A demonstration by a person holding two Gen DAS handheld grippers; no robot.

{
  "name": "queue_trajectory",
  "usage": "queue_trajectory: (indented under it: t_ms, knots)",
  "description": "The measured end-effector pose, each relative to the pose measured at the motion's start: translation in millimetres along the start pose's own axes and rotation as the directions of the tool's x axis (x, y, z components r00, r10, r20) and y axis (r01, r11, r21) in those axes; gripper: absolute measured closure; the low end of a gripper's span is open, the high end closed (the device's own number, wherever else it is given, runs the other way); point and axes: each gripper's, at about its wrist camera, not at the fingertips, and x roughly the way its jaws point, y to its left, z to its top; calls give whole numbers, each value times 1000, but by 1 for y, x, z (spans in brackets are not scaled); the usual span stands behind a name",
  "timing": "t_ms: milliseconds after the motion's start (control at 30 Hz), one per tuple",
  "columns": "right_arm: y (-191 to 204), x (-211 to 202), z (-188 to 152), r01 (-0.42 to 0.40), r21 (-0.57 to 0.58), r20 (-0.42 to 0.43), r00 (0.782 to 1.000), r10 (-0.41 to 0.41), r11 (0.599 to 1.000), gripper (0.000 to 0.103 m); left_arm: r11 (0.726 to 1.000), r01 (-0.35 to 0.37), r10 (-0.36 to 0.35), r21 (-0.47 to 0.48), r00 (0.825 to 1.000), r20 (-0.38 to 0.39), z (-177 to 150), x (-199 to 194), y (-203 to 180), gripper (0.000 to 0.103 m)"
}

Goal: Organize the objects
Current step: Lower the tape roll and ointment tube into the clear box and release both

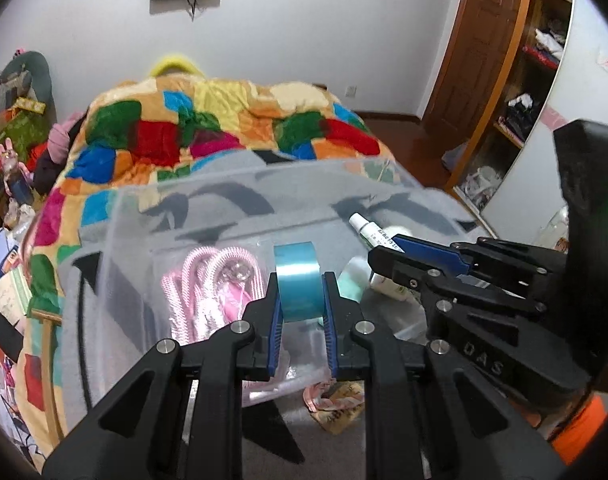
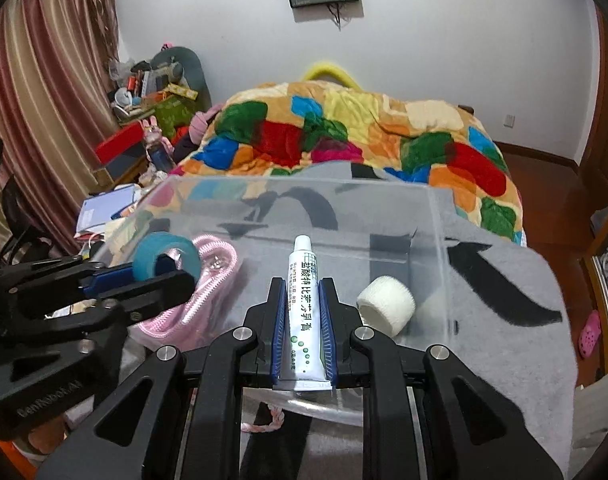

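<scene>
A clear plastic bin (image 1: pixel 116 240) (image 2: pixel 439 240) stands on a grey blanket on the bed. My left gripper (image 1: pixel 302 284) is shut on a teal tape roll (image 1: pixel 298 284) and holds it over the bin; both show in the right wrist view, gripper (image 2: pixel 160 276) and roll (image 2: pixel 152 254). My right gripper (image 2: pixel 302 284) is shut on a white ointment tube (image 2: pixel 304 304) over the bin; it shows in the left wrist view (image 1: pixel 387 256), with the tube (image 1: pixel 369 232). A pink cord bundle (image 1: pixel 208 284) (image 2: pixel 208 280) and a white bandage roll (image 2: pixel 385 304) lie in the bin.
A patchwork quilt (image 2: pixel 343 132) covers the bed behind the bin. A cluttered side table (image 2: pixel 144 120) stands at the left by curtains. A wooden door (image 1: pixel 479 40) and open shelves (image 1: pixel 531 80) are at the right. A small packet (image 1: pixel 337 404) lies on the blanket before the bin.
</scene>
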Motion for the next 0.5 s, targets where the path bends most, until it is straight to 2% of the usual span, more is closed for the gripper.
queue_trajectory:
  t_ms: [133,367,500]
  knots:
    - [4,6,-6,0,-26,-25,1000,-1,1000,87,1000,5,-5,-7,1000,-21,-5,3,1,85]
    - [10,-21,-10,-32,-71,17,999,33,997,85,999,-9,8,37,999,41,-11,-30,-5,85]
    - [16,-41,-21,-40,-103,34,998,44,994,85,998,-3,0,58,999,47,-23,-45,-7,85]
